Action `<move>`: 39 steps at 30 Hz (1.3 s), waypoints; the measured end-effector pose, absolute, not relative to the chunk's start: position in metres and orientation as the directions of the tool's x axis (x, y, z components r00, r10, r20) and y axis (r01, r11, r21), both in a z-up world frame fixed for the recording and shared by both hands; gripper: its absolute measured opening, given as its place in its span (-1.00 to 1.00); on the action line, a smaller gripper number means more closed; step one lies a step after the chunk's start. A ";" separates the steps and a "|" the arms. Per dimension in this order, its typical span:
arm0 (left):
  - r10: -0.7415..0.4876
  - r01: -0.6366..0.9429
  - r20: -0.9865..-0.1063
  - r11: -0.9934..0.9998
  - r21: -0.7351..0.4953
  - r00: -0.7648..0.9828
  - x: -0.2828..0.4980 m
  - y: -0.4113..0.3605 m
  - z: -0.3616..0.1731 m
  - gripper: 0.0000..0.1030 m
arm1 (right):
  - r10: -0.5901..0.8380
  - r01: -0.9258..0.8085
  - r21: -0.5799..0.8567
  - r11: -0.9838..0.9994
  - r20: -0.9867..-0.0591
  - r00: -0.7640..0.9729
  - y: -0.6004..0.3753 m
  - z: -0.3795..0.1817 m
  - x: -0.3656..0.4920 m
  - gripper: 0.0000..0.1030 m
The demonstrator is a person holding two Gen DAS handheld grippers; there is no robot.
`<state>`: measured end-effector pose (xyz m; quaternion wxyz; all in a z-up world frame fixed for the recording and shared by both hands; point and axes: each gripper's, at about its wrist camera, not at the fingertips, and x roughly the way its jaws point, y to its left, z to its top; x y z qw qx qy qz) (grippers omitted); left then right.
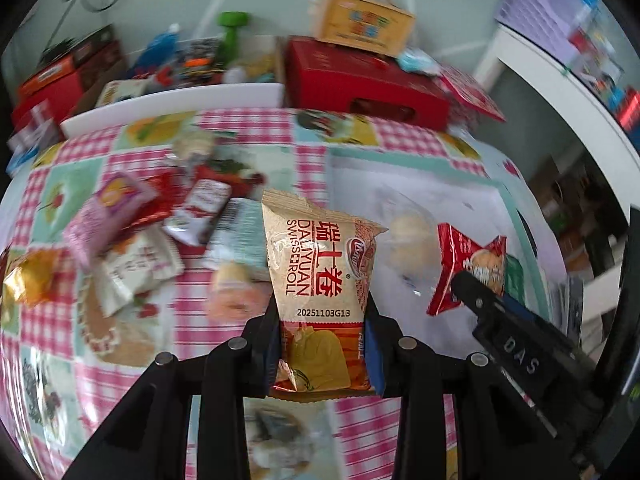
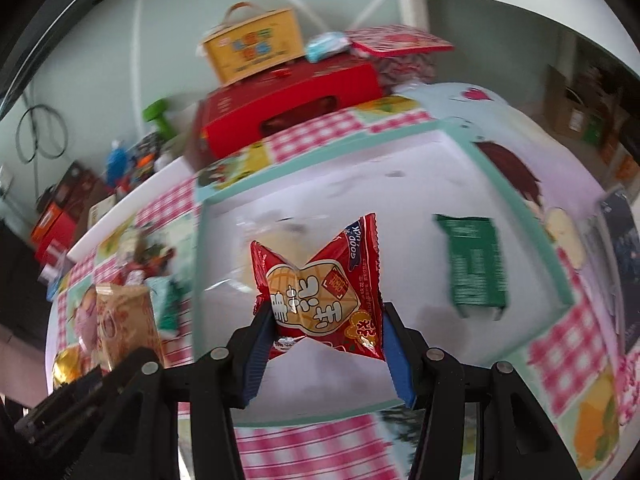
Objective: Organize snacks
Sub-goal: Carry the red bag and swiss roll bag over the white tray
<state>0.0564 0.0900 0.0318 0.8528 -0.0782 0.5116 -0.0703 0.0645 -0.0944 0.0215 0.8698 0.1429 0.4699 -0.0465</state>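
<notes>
Both grippers clamp slick packets, left gripper the Swiss roll packet, right gripper the red peanut packet (only by its lower edge), so either may slip onto the worktop

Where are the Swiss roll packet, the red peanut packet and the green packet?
Swiss roll packet (image 1: 320,280): left wrist view, printed front.
Red peanut packet (image 2: 320,292): right wrist view, front middle.
Green packet (image 2: 474,260): right wrist view, back panel.
</notes>
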 end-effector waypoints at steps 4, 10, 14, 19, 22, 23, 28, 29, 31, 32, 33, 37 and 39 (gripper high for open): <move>-0.205 0.068 -0.865 0.978 -0.196 0.459 0.058 0.075 0.028 -0.29 | 0.019 0.279 0.202 0.939 -0.838 0.546 -0.119 0.019 0.061 0.06; -0.204 0.097 -0.874 0.979 -0.179 0.442 0.065 0.056 0.012 -0.29 | 0.007 0.328 0.215 0.920 -0.845 0.535 -0.141 0.014 0.058 0.06; -0.199 0.098 -0.873 0.980 -0.173 0.446 0.070 0.050 0.006 -0.29 | 0.008 0.326 0.217 0.920 -0.843 0.538 -0.141 0.015 0.057 0.06; -0.200 0.098 -0.872 0.980 -0.175 0.447 0.076 0.046 -0.001 -0.29 | 0.001 0.326 0.206 0.922 -0.846 0.533 -0.139 0.014 0.057 0.06; -0.200 0.102 -0.871 0.980 -0.172 0.448 0.078 0.044 -0.003 -0.29 | -0.004 0.327 0.199 0.924 -0.849 0.528 -0.139 0.012 0.058 0.06; -0.196 0.103 -0.871 0.980 -0.168 0.450 0.079 0.044 -0.004 -0.29 | -0.004 0.326 0.199 0.924 -0.849 0.528 -0.139 0.012 0.059 0.06; -0.199 0.117 -0.868 0.980 -0.163 0.455 0.082 0.040 -0.009 -0.29 | -0.002 0.321 0.193 0.927 -0.855 0.519 -0.137 0.008 0.060 0.06; -0.201 0.120 -0.867 0.979 -0.164 0.456 0.083 0.040 -0.010 -0.29 | -0.002 0.320 0.192 0.928 -0.856 0.517 -0.137 0.008 0.061 0.06; -0.201 0.127 -0.870 0.979 -0.161 0.451 0.084 0.038 -0.014 -0.28 | 0.000 0.317 0.189 0.929 -0.859 0.512 -0.136 0.006 0.062 0.06; -0.197 0.126 -0.876 0.979 -0.157 0.440 0.084 0.036 -0.018 -0.28 | 0.001 0.315 0.188 0.930 -0.860 0.510 -0.135 0.005 0.062 0.07; -0.202 0.127 -0.882 0.978 -0.163 0.426 0.084 0.035 -0.022 -0.28 | 0.001 0.313 0.186 0.931 -0.861 0.508 -0.135 0.005 0.063 0.07; -0.198 0.126 -0.899 0.979 -0.161 0.391 0.083 0.030 -0.032 -0.26 | 0.001 0.309 0.181 0.934 -0.865 0.502 -0.135 0.004 0.064 0.08; -0.193 0.125 -0.903 0.980 -0.157 0.383 0.081 0.029 -0.033 -0.26 | -0.001 0.311 0.177 0.934 -0.868 0.496 -0.135 0.003 0.064 0.08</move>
